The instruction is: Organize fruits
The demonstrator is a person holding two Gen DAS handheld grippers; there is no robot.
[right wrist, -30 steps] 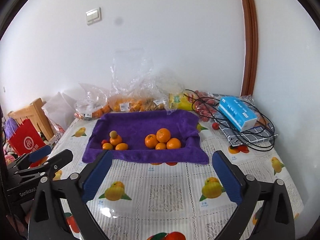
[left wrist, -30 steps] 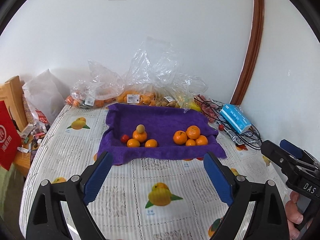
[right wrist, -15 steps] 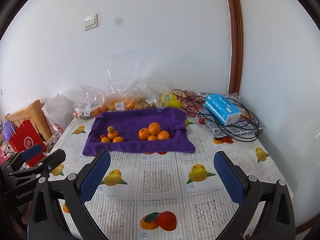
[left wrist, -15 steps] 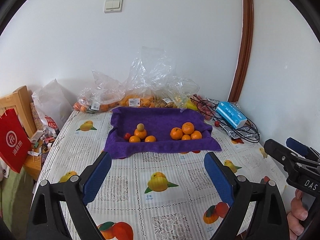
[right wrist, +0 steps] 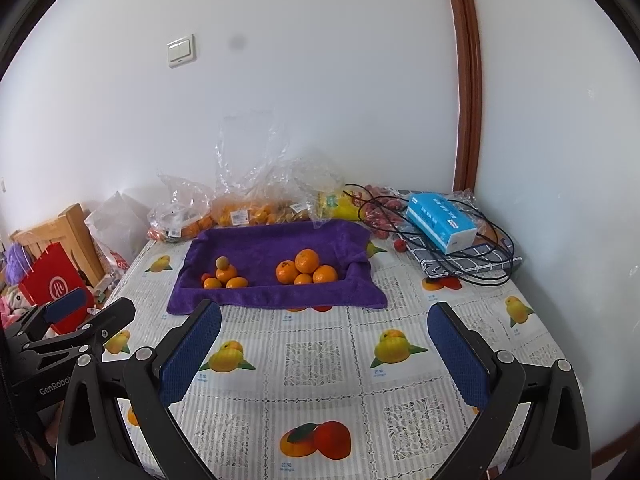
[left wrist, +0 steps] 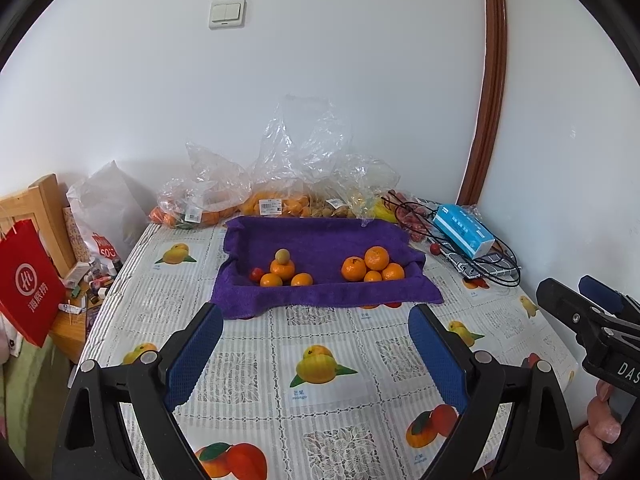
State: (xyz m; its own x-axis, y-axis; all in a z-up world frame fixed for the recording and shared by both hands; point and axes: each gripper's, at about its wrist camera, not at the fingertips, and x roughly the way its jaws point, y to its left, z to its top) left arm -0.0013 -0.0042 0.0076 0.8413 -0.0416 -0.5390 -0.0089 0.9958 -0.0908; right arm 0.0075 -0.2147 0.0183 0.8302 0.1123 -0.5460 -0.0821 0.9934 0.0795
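Note:
A tray lined with a purple towel (left wrist: 320, 236) (right wrist: 272, 240) sits toward the back of the table. On its left side is a small pile of oranges (left wrist: 282, 269) topped by a little tan fruit (left wrist: 282, 256), with a red cherry tomato (left wrist: 256, 274) beside it. A second heap of oranges (left wrist: 372, 266) (right wrist: 306, 268) lies on its right side. My left gripper (left wrist: 314, 314) is open and empty, well short of the tray over the tablecloth. My right gripper (right wrist: 324, 310) is likewise open and empty, to the right of the left one.
Clear plastic bags of fruit (left wrist: 280, 200) line the wall behind the tray. A blue tissue box (left wrist: 464, 232) and black cables (left wrist: 496, 268) lie on a checked cloth at the right. A red paper bag (left wrist: 28, 280) and a wooden chair (left wrist: 44, 208) stand left of the table.
Both grippers drew back from the tray and rose slightly, so the tray looks smaller and farther; over the last half second they held still. Both stayed open.

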